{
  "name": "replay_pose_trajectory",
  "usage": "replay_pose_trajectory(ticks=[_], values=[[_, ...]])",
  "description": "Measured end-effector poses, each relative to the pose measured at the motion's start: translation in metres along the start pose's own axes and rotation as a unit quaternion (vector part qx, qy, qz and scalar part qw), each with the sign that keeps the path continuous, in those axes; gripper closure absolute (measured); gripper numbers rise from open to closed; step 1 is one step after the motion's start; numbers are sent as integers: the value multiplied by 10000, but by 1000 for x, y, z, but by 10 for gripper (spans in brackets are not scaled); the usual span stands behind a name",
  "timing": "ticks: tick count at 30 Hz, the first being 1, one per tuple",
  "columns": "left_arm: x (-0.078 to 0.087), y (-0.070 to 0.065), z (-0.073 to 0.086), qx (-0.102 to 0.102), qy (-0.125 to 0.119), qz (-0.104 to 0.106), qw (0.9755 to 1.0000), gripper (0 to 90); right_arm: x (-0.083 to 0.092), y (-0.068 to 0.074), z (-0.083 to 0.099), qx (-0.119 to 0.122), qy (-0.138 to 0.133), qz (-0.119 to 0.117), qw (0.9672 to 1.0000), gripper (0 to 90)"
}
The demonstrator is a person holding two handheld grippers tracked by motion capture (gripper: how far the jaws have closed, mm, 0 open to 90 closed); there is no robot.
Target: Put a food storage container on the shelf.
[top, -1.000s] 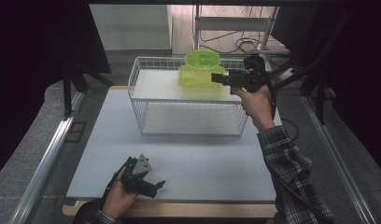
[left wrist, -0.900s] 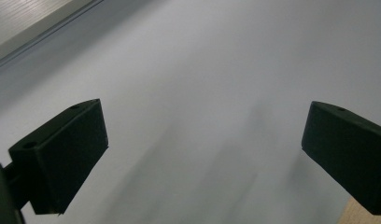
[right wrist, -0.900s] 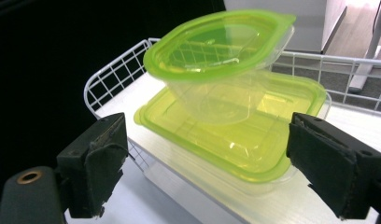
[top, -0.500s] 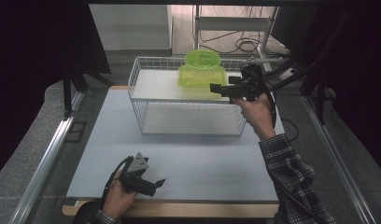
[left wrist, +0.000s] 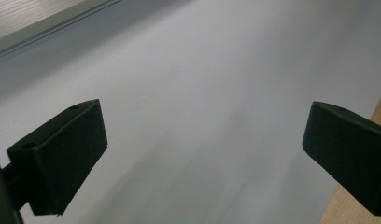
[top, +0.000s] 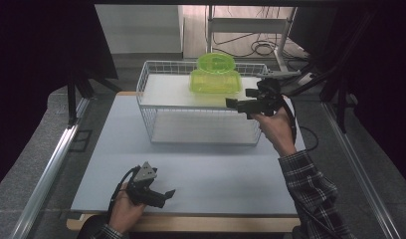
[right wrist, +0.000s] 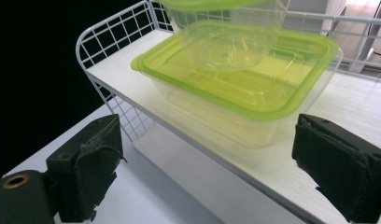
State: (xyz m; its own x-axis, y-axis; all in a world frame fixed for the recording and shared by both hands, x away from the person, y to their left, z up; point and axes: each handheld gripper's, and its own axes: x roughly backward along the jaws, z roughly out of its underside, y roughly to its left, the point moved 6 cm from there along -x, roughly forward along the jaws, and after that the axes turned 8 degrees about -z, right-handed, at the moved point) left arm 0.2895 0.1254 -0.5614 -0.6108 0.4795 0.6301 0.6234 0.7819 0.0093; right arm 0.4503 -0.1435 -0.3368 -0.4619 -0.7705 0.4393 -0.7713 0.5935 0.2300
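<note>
White mat (top: pixel 201 169) on table; wire rack (top: pixel 201 107) atop.

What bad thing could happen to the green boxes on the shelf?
The round tub sits stacked on the box, so a bump from the right gripper might tip it off. The box is near the edge of the shelf, so a clumsy grab could slide it off. The open jaws might also catch the wire rack.
</note>
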Motion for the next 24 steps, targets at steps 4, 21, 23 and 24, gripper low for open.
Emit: replay_pose_trajectory(ticks=[4, 21, 23, 24], values=[[0, 0, 0, -4, 6, -7, 10000, 0, 2, 1, 7, 32, 12, -8, 10000, 85], [0, -1, 0, -39, 21, -45, 10000, 0, 7, 10, 39, 344, 262, 8, 9991, 56], [-1, -1, 0, -58, 31, -58, 10000, 0, 8, 9, 43, 330, 264, -4, 9991, 56], [-1, -1, 1, -65, 35, -60, 10000, 0, 8, 9, 45, 328, 264, -8, 9991, 56]])
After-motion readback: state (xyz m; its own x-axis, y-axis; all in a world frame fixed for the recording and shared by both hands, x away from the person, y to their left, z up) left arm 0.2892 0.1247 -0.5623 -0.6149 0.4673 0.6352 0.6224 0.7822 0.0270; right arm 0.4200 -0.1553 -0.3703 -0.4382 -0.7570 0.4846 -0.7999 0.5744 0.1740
